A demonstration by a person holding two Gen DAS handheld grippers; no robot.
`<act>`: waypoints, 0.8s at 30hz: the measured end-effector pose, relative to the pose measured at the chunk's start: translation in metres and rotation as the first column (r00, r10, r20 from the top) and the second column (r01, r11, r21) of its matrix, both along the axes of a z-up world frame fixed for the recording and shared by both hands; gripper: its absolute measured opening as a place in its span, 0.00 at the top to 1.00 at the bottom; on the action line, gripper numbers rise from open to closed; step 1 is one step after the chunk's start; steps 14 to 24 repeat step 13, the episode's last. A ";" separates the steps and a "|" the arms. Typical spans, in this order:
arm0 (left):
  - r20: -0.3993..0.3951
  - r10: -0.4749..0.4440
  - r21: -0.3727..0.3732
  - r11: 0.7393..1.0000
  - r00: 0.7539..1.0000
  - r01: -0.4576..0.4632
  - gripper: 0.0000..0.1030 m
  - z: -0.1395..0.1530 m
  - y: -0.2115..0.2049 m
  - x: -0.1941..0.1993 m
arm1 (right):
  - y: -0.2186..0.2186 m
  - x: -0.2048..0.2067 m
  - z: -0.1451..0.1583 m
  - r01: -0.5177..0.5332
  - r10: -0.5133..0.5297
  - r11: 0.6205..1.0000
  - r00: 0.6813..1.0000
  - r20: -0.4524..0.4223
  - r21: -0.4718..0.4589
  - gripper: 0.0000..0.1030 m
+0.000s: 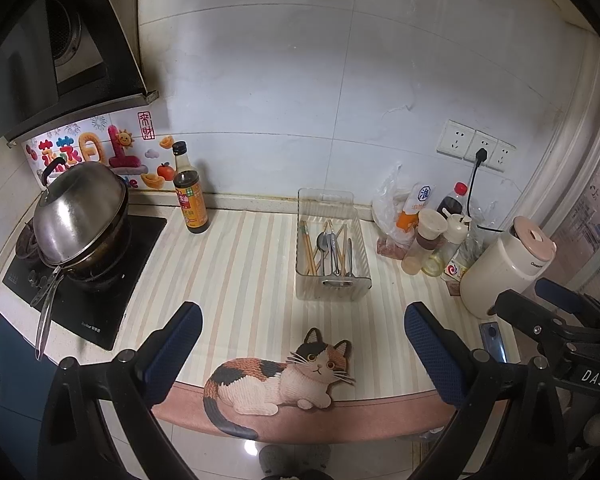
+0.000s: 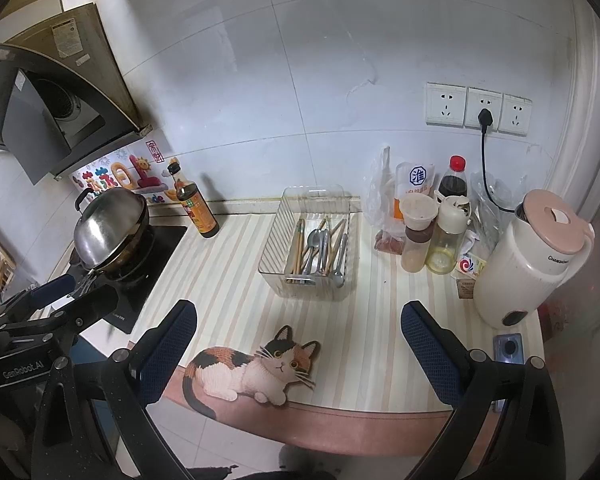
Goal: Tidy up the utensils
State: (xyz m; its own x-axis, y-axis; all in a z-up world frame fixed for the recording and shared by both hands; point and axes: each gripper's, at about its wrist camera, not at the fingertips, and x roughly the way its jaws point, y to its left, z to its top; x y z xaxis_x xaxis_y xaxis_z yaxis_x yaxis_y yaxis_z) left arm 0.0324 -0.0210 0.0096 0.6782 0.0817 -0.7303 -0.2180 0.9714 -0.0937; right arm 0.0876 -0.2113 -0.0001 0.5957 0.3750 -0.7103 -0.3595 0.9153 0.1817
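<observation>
I hold my left hand-held gripper (image 1: 302,340) and my right hand-held gripper (image 2: 298,338) low in the frame, both with fingers spread wide and nothing between them, back from the tabletop (image 1: 240,264) edge so the whole scene stays in sight. The utensils (image 1: 330,250), wooden chopsticks (image 1: 308,248) and metal spoons (image 1: 324,246) among them, lie lengthwise together in the clear plastic bin (image 1: 358,240) at centre frame. That fits either a sorted finish or a jumble awaiting sorting; I cannot tell which. Right of the bin crowd seasoning bottles (image 1: 432,240), a plastic bag (image 1: 388,196) and a white kettle (image 1: 504,264), leaving little room there. Left stands a soy sauce bottle (image 1: 190,196), and beyond it a lidded wok (image 1: 80,220) on the stove. A cat-shaped mat (image 1: 280,380) lies on the near edge.
</observation>
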 end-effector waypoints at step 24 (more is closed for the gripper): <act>0.005 -0.011 -0.001 1.000 1.000 0.011 0.00 0.002 -0.005 -0.005 | 0.000 -0.001 0.000 0.002 -0.002 1.000 1.000 0.001 -0.002 0.00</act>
